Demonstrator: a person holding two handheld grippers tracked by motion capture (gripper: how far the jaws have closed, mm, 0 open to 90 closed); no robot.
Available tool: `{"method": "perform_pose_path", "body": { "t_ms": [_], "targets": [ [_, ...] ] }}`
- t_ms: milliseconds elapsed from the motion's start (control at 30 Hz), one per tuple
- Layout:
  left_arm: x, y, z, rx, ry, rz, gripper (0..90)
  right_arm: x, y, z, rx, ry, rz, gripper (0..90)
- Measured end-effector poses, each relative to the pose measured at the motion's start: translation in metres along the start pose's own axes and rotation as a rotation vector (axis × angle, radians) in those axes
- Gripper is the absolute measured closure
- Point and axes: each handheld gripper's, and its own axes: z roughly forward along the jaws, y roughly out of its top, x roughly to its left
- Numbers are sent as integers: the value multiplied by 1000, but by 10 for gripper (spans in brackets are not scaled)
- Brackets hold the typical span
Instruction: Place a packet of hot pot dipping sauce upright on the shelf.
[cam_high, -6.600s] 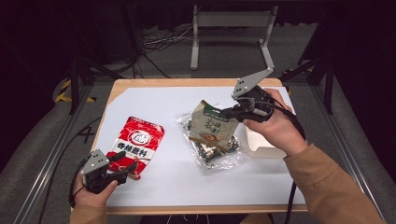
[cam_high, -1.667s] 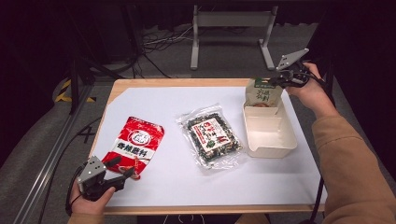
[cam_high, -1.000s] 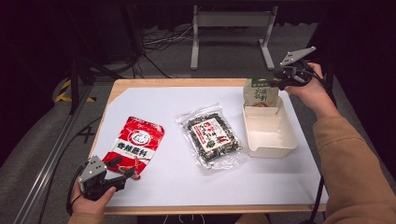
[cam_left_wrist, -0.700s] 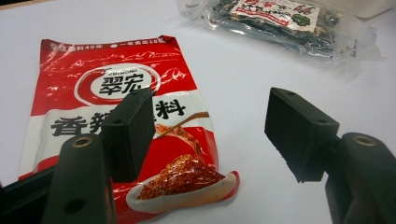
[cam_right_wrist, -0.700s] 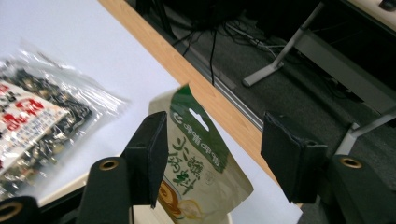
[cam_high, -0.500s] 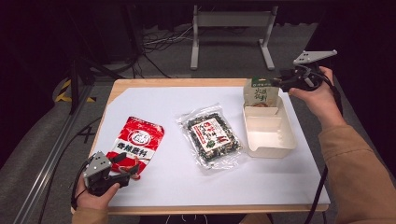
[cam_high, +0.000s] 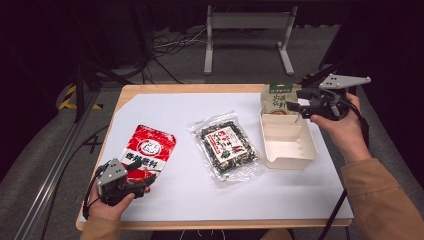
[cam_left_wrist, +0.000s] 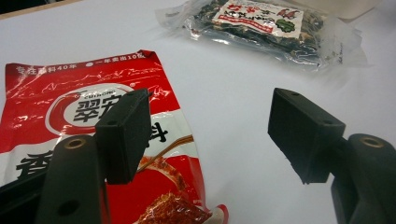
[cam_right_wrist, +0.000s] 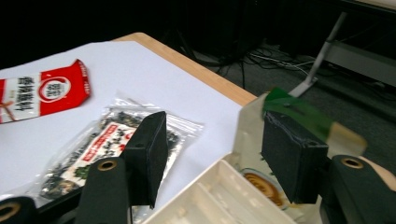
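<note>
The right gripper (cam_high: 296, 106) has just opened, leaving the green packet (cam_high: 278, 98) upright in the far end of the tray (cam_high: 289, 145); the left gripper (cam_left_wrist: 210, 135) hovers open beside the red bag (cam_left_wrist: 70, 121).

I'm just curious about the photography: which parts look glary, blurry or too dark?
High view: the white table cover is brightly lit and the floor around it nearly black. Left gripper view: glare streaks the red packet, and the clear seaweed bag behind is slightly soft. Right gripper view: the green-topped packet is smeared, the background dark.
</note>
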Motion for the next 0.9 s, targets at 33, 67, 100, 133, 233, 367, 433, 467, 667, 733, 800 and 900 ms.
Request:
{"method": "perform_pose_path", "body": {
  "t_ms": [33,67,100,133,233,367,433,467,667,733,800,900],
  "targets": [
    [0,1,0,1,-4,2,302,4,-2,-1,-1,7,3,402],
    [-1,1,1,0,-5,10,292,12,-8,-2,-11,23,-5,400],
    [-2,3,1,6,-10,17,292,12,-8,-2,-11,23,-5,400],
    [-4,4,2,13,-14,29,288,16,-11,-3,-16,27,-3,400],
    [-6,6,4,29,-22,53,270,26,-19,-3,-24,36,-5,400],
    [-6,10,6,37,-24,49,270,41,-36,-1,-39,53,12,400],
    [-6,10,5,33,-23,41,273,44,-40,-1,-39,52,14,400],
    [-6,10,4,27,-20,47,284,48,-43,-1,-39,54,15,400],
    [-7,12,8,71,-46,33,329,64,-63,1,-74,80,30,426],
    [-8,14,9,81,-47,43,331,68,-68,2,-79,92,39,430],
    [-9,17,10,88,-48,42,308,71,-71,4,-72,106,37,431],
    [-6,23,11,58,-58,40,246,76,-76,5,-62,107,26,436]
  ]
}}
